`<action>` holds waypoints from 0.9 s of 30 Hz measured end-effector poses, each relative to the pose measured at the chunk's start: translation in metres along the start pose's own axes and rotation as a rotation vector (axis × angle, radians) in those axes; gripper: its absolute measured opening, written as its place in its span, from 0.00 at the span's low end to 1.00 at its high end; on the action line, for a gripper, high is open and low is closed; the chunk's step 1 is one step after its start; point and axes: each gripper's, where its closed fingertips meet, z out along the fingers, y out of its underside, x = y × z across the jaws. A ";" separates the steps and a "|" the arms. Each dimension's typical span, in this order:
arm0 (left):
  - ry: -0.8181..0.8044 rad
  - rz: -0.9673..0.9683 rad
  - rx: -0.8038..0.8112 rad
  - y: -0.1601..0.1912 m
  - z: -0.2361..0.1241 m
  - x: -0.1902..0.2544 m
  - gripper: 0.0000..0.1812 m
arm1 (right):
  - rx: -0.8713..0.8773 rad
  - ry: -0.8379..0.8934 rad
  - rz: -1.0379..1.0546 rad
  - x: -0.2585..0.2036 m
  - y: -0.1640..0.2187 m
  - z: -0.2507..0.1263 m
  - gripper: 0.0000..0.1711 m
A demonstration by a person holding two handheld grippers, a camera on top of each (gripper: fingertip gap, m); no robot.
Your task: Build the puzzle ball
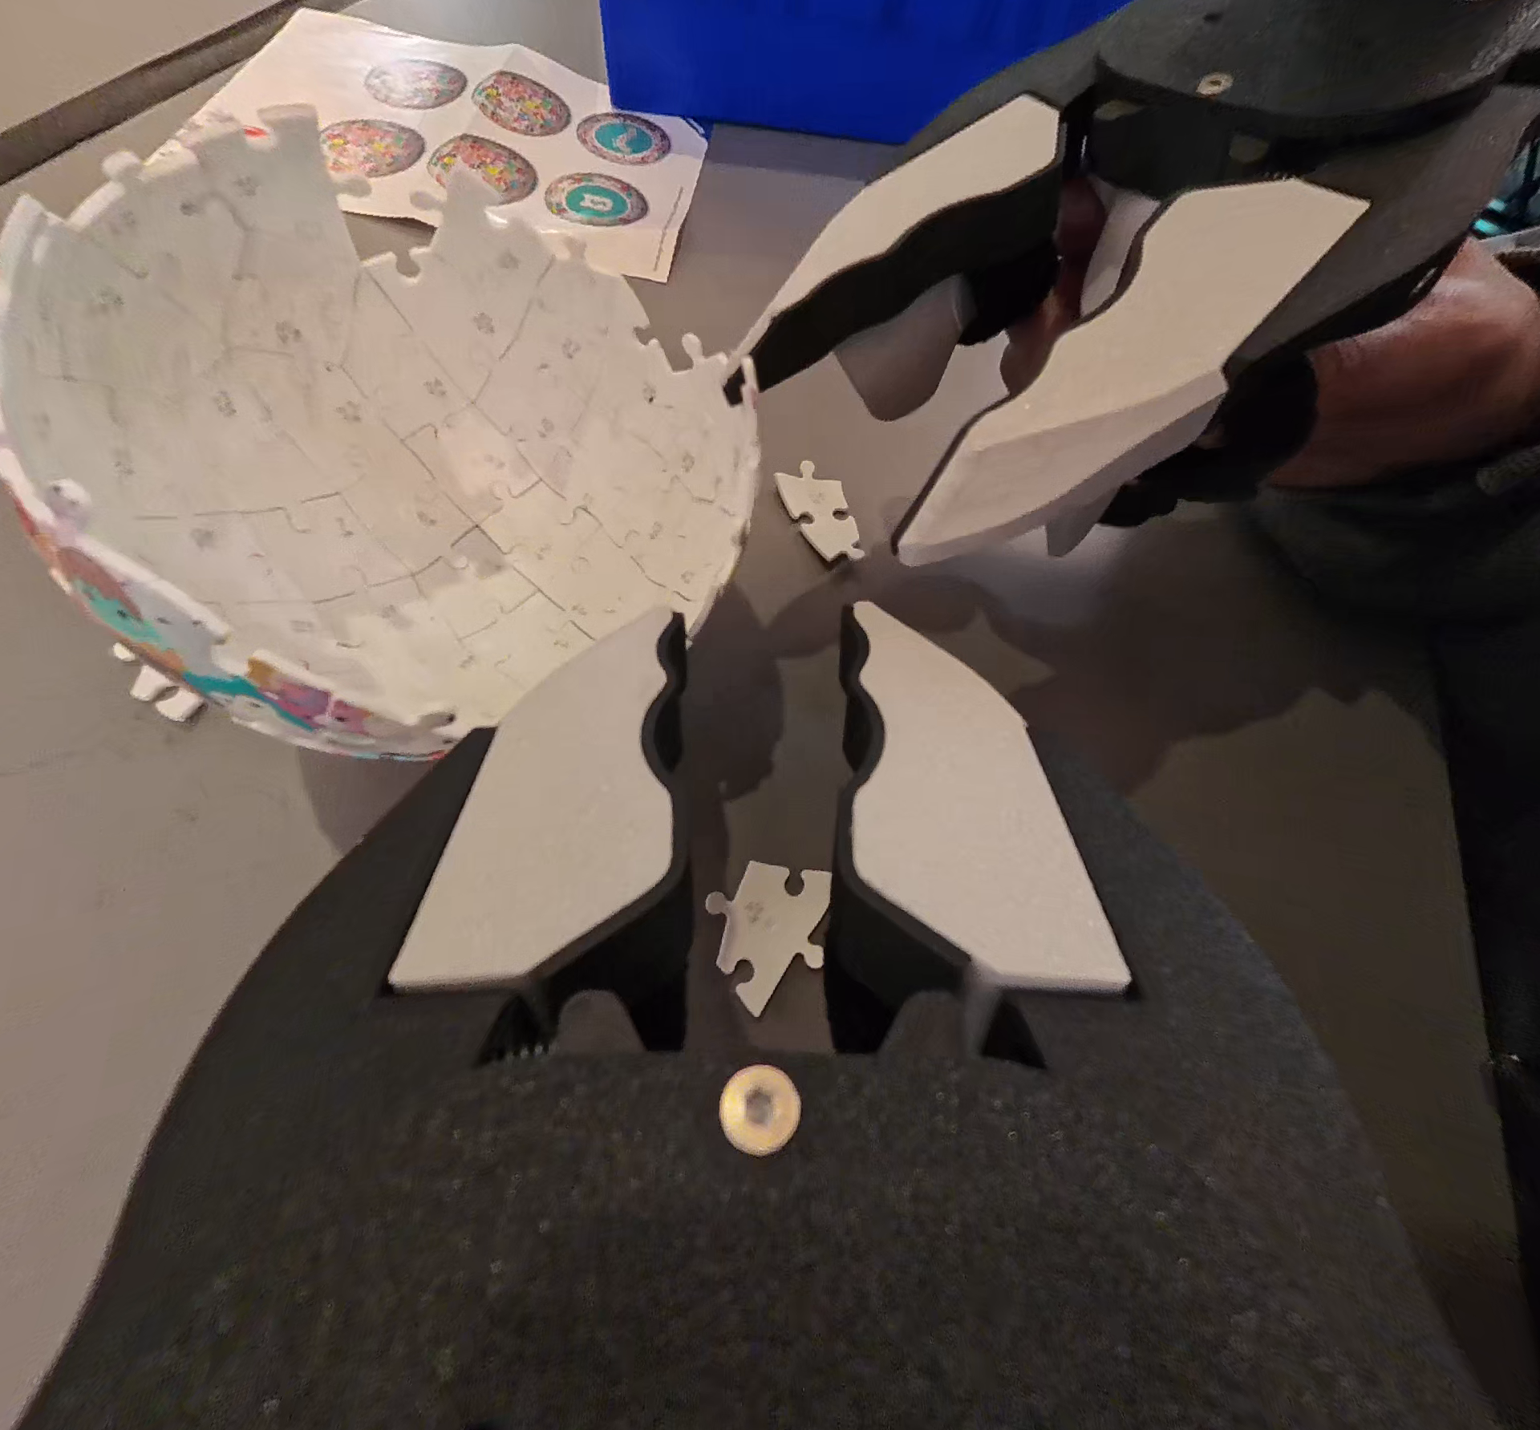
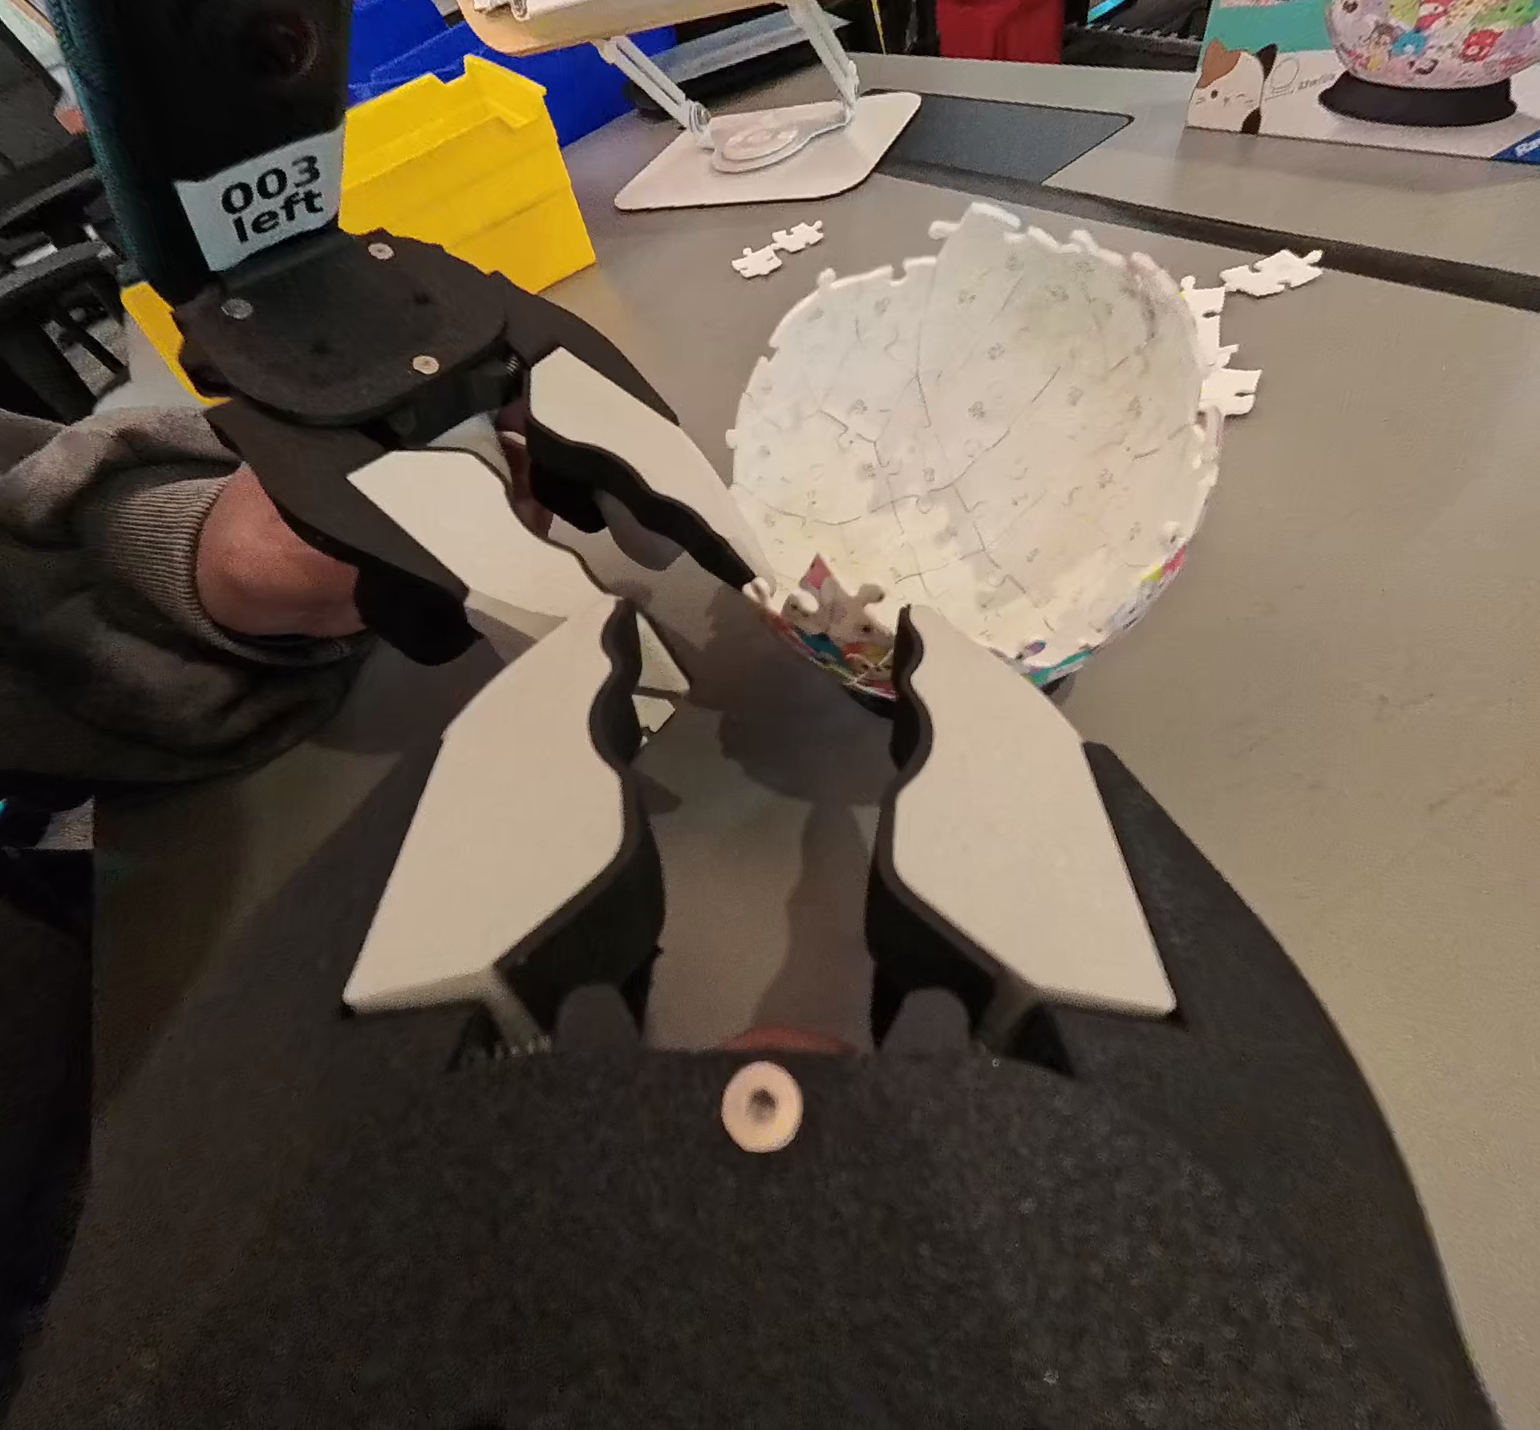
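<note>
the fingers [image 1: 667, 690] of the left gripper [image 1: 762, 615] are apart and hold nothing; one tip is just beside the near rim of the half-built ball [image 1: 358, 423]. the right gripper [image 2: 762, 623] is also open and empty, and in the left wrist view its far finger tip touches the ball's rim at the right side. the ball lies on the grey table [image 1: 150, 848] as an open white shell, colours outside. two loose pieces lie on the table: one piece [image 1: 821, 511] between the ball and the right gripper, another piece [image 1: 771, 936] under the left gripper. i judge the step is steadying the shell before taking a new piece. the next move needs one gripper to close on a flat piece by its edge, which is thin and can slip.
</note>
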 end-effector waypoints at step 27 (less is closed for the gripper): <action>0.207 -0.116 0.220 -0.046 -0.016 -0.167 0.21 | -0.594 0.201 -0.823 0.100 -0.056 0.056 0.16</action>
